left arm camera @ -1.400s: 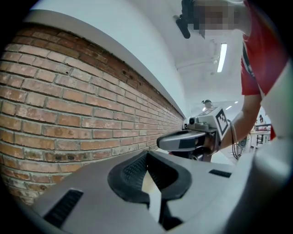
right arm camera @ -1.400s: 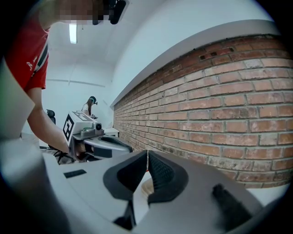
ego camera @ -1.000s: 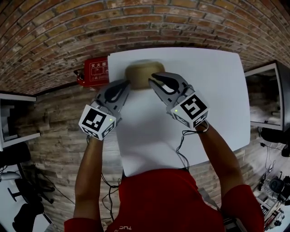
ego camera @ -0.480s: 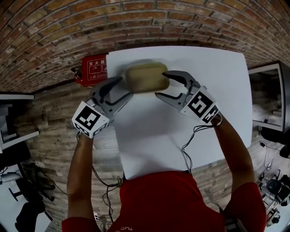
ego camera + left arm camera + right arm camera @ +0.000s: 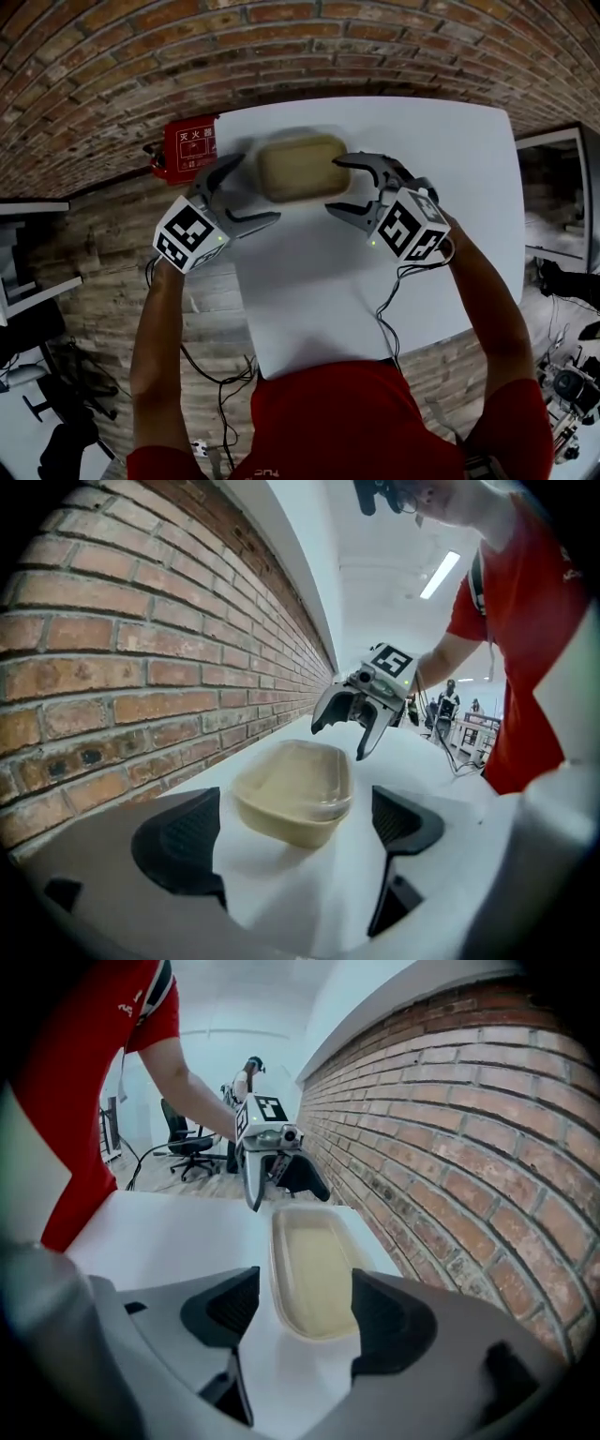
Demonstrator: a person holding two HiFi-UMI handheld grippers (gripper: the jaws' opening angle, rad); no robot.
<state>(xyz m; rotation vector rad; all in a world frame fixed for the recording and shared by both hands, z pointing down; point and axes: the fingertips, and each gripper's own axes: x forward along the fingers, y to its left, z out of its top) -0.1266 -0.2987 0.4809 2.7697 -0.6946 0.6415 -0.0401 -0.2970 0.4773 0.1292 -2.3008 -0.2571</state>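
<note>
We hold the left gripper (image 5: 255, 190) and right gripper (image 5: 336, 185) at either end of the tan container (image 5: 298, 169) on the white table (image 5: 356, 300), both sets of jaws wide apart; nothing is gripped yet.

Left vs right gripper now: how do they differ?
The left gripper hangs over the left edge of the table, near the red box; the right gripper sits fully above the table. The container lies ahead of the left gripper's fingers; the right gripper's fingers flank its near end. Both are open, empty, facing the container from opposite ends.
</note>
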